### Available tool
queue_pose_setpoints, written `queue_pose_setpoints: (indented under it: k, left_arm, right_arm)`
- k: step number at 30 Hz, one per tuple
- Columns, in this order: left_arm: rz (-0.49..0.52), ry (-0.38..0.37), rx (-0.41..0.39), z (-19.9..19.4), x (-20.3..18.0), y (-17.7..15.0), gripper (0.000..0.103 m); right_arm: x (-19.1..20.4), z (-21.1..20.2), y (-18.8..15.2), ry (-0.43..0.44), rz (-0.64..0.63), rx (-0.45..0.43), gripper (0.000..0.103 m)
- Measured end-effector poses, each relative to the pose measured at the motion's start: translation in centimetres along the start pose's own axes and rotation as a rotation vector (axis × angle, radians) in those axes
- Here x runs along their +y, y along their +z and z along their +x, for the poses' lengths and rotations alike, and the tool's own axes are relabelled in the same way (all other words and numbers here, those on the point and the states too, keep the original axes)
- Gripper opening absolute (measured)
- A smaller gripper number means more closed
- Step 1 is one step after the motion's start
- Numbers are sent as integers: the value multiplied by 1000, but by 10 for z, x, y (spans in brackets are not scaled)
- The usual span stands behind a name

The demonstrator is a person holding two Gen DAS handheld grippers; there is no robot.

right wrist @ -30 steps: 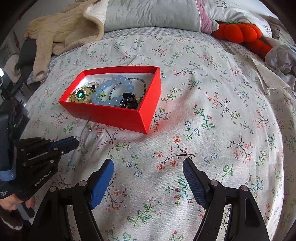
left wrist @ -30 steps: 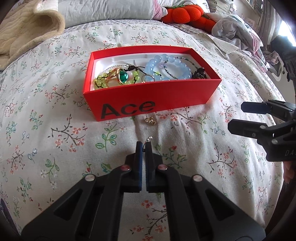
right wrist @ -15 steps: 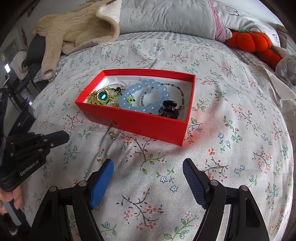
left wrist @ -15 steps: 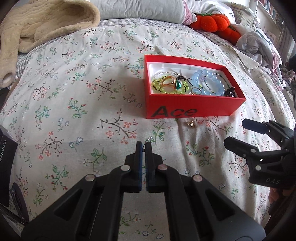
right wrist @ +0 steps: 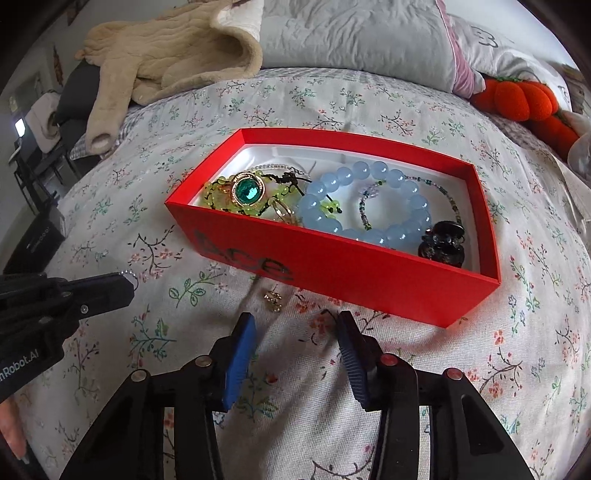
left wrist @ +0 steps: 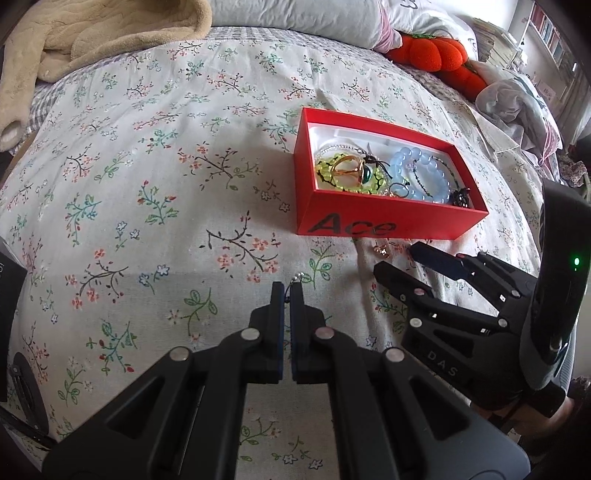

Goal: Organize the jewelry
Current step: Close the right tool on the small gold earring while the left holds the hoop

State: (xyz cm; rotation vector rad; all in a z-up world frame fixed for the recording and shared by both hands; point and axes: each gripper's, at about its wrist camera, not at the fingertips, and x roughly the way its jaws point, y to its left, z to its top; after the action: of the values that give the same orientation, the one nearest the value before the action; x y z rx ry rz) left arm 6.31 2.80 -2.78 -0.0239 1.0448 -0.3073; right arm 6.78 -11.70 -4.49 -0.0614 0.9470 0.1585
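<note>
A red box [right wrist: 332, 258] marked "Ace" lies on the floral bedspread and holds a blue bead bracelet [right wrist: 369, 206], a green-stone ring [right wrist: 246, 189], yellow-green beads and a black charm [right wrist: 441, 243]. A small gold earring [right wrist: 273, 298] lies on the cover just in front of the box. My right gripper [right wrist: 295, 321] hovers right behind the earring, jaws closing, with only cloth between the blue pads. My left gripper [left wrist: 287, 286] is shut on a small silver chain piece [left wrist: 301, 277] that pokes out of its tips. It stands left of the right gripper [left wrist: 395, 258].
A beige fleece blanket [right wrist: 166, 55] and a grey pillow [right wrist: 351, 33] lie at the back. An orange pumpkin plush [right wrist: 524, 99] sits at the back right. A black box [left wrist: 9, 295] lies at the bed's left edge.
My right gripper has come forward and down towards the box and the gold earring, and its jaws have narrowed. My left gripper has shifted left of the box, still shut on the chain piece.
</note>
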Motion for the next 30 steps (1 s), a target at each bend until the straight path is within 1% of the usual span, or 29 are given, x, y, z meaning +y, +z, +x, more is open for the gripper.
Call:
queue_pose_setpoints:
  k: [3,8,13,15,16,17,23,30]
  left_arm:
    - [-4,-2,4,1,1,1,3]
    - [-18,-1,10,1,5,1,3]
    - [-22,2,7,1,6,1,3]
    - [-23,6,8,1,7,1,3]
    - [-24,8,10,1,8,1,3]
    - [-26,9,11,2,8,1,3]
    - [-28,16,10,1,11,0,3]
    - [-25,23,13,3,10,1,3]
  right_arm:
    - [5,5,2,-16,-9,-8,42]
    - [11,9,6,-47,-32,-6,33]
    - [17,13,9,-79,-61,-3,29]
    - [20,13,9,-94,-72,-1,23]
    - [21,13,9,-99,-76,-1,17]
    - [21,14,10,-99,-78,2,13]
    - [23,14,10,-74,-87,25,6]
    - [8,5,10,10,-14,47,5]
